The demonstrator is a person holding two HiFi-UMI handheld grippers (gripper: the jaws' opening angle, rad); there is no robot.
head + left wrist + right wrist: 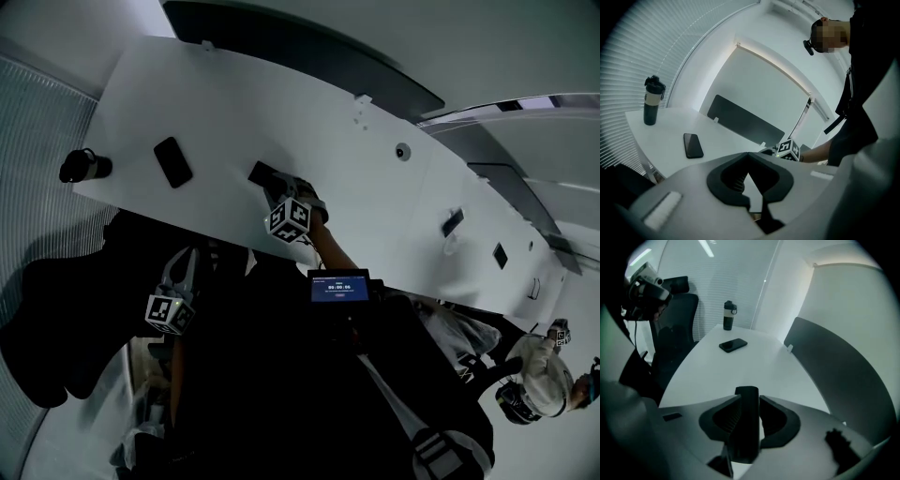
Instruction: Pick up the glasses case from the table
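The glasses case [262,172], a dark oblong, lies on the white table [394,216] near its front edge. My right gripper [278,187] reaches down over the case, its marker cube just behind. In the right gripper view the case [746,427] stands lengthwise between the jaws of the right gripper [747,397], which flank it closely; a thin pale gap shows along its right side, so the pads do not press. My left gripper [182,258] hangs below the table's front edge with nothing in it; its fingertips meet in the left gripper view [749,154].
A black phone [172,161] lies left of the case, and a dark bottle [84,166] stands at the table's left end. A dark divider panel [834,366] runs along the far side. An office chair [677,329] stands by the table's end. Another person [544,375] sits at lower right.
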